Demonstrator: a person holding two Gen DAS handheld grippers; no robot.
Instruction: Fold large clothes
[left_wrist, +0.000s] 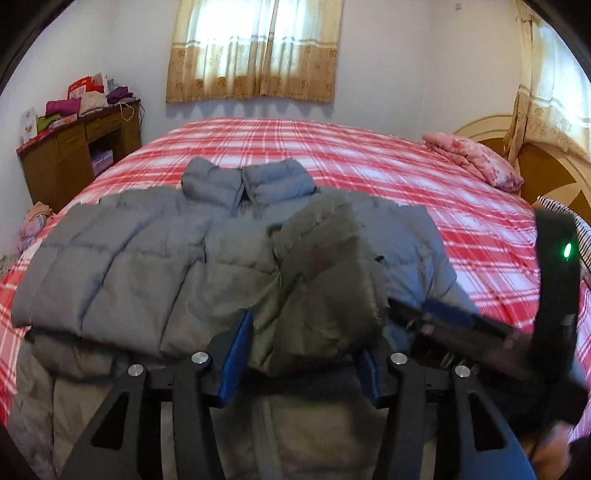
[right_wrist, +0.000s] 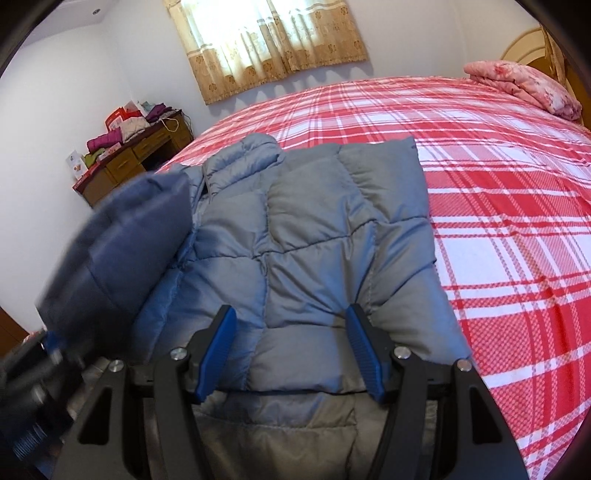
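A grey quilted puffer jacket (left_wrist: 140, 258) lies on the red plaid bed, collar toward the far side; it also fills the right wrist view (right_wrist: 314, 236). My left gripper (left_wrist: 306, 332) has its blue pads wide apart, with a raised grey sleeve (left_wrist: 325, 273) bunched between them. My right gripper (right_wrist: 291, 339) is open, its pads resting over the jacket's near folded edge. The right gripper also shows blurred at the right of the left wrist view (left_wrist: 461, 321). The raised sleeve appears blurred at the left of the right wrist view (right_wrist: 122, 243).
The red plaid bed (left_wrist: 369, 158) stretches ahead and right. A pink folded quilt (left_wrist: 476, 158) lies near the wooden headboard (left_wrist: 546, 173). A brown desk (left_wrist: 74, 147) piled with clothes stands at the left wall. A curtained window (left_wrist: 255, 48) is behind.
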